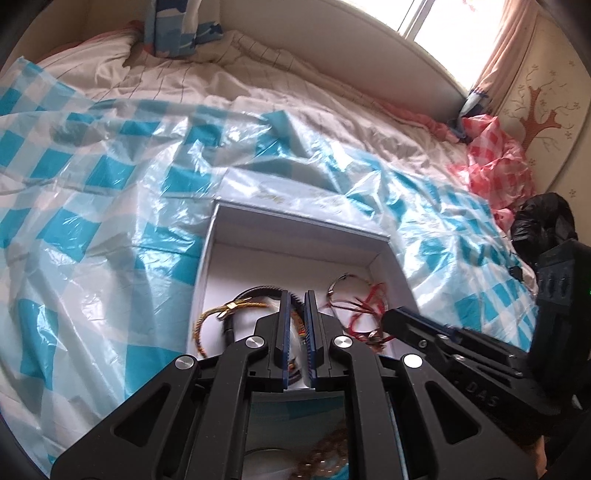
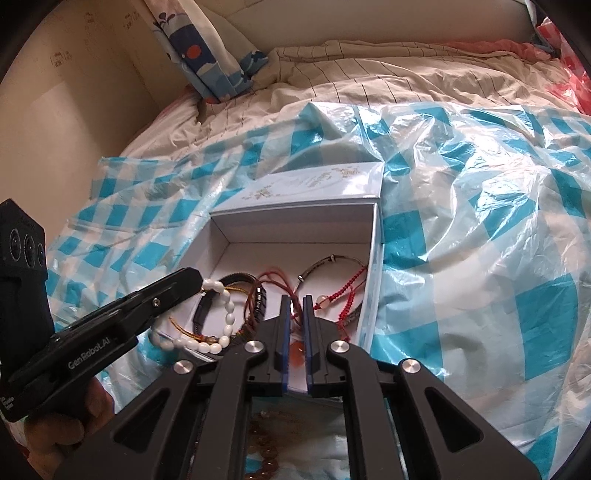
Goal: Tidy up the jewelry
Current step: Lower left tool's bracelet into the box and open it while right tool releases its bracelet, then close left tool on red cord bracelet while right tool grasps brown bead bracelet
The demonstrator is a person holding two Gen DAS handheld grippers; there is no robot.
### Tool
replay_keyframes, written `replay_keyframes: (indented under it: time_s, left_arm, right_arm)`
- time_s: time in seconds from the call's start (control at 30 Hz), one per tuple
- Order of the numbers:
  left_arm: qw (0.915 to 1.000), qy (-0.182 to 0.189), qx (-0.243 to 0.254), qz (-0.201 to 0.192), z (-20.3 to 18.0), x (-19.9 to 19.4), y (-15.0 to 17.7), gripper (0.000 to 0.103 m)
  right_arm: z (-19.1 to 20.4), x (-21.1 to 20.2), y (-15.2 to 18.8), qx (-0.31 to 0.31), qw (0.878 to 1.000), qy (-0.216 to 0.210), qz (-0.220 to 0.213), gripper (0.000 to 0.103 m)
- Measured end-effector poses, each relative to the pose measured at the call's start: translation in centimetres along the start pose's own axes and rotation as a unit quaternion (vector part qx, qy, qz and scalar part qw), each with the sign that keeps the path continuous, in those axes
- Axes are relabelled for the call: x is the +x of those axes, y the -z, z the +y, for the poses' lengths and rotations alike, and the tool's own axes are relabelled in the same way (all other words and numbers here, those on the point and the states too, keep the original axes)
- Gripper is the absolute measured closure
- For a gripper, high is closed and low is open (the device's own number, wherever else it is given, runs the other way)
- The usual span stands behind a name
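An open white jewelry box (image 1: 221, 236) (image 2: 373, 254) lies on a blue-checked plastic sheet on the bed. It holds several bracelets: a gold braided cord (image 1: 236, 306), a dark braided band (image 1: 258, 290), red string bracelets (image 1: 364, 306) (image 2: 343, 291) and a metal bangle (image 2: 332, 260). My left gripper (image 1: 297, 295) is nearly shut over the box; in the right wrist view (image 2: 199, 284) a white bead bracelet (image 2: 207, 345) hangs from it over the box's near edge. My right gripper (image 2: 294, 299) is nearly shut over the box with red cord between its fingers; it also shows in the left wrist view (image 1: 388, 321).
The box lid (image 2: 314, 184) lies flat behind the box. Amber bead bracelets (image 2: 264, 454) lie on the sheet under my grippers. Rumpled striped bedding (image 2: 369, 70), a blue patterned pillow (image 2: 207, 48), a pink-checked plastic bag (image 1: 495, 147) and a window (image 1: 450, 33) surround the sheet.
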State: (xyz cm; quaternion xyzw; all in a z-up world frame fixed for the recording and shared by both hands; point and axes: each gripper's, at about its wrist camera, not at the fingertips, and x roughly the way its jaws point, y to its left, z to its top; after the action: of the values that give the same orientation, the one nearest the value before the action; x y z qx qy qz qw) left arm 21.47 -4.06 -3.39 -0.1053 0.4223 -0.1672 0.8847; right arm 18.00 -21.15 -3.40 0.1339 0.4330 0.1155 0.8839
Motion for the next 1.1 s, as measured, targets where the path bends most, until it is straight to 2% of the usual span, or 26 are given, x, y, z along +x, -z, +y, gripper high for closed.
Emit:
replay_keyframes:
  time_s: [0.03, 0.07, 0.33, 0.4, 0.73, 0.93, 1.1]
  left_arm:
    - [1.0, -0.008, -0.001, 0.005, 0.1, 0.2, 0.0, 0.095]
    - [0.9999, -0.01, -0.001, 0.007, 0.3, 0.3, 0.1, 0.094]
    - [0.9999, -0.014, 0.002, -0.006, 0.3, -0.9, -0.3, 0.083]
    - [0.9998, -0.015, 0.002, -0.01, 0.4, -1.5, -0.4, 0.081]
    - [0.9986, -0.032, 0.02, -0.036, 0.2, -5.0, -0.1, 0.058]
    - [0.9965, -0.056, 0.053, -0.032, 0.2, -8.1, 2.3, 0.056]
    - [0.994, -0.059, 0.09, -0.02, -0.7, -9.5, 4.8, 0.056]
  right_arm:
    - [0.0, 0.0, 0.0, -0.001, 1.0, 0.004, -0.001, 0.08]
    - [0.0, 0.0, 0.0, -0.001, 1.0, 0.003, -0.003, 0.077]
    - [0.2, -0.9, -0.4, -0.005, 1.0, 0.009, -0.019, 0.075]
    - [0.4, -1.3, -0.5, -0.007, 1.0, 0.007, -0.024, 0.071]
    - [1.7, -2.7, -0.4, -0.028, 0.999, 0.002, -0.033, 0.07]
    - [2.7, -5.0, 0.2, -0.044, 0.998, -0.008, -0.044, 0.069]
    - [3.2, -5.9, 1.9, -0.065, 0.997, -0.01, -0.028, 0.065]
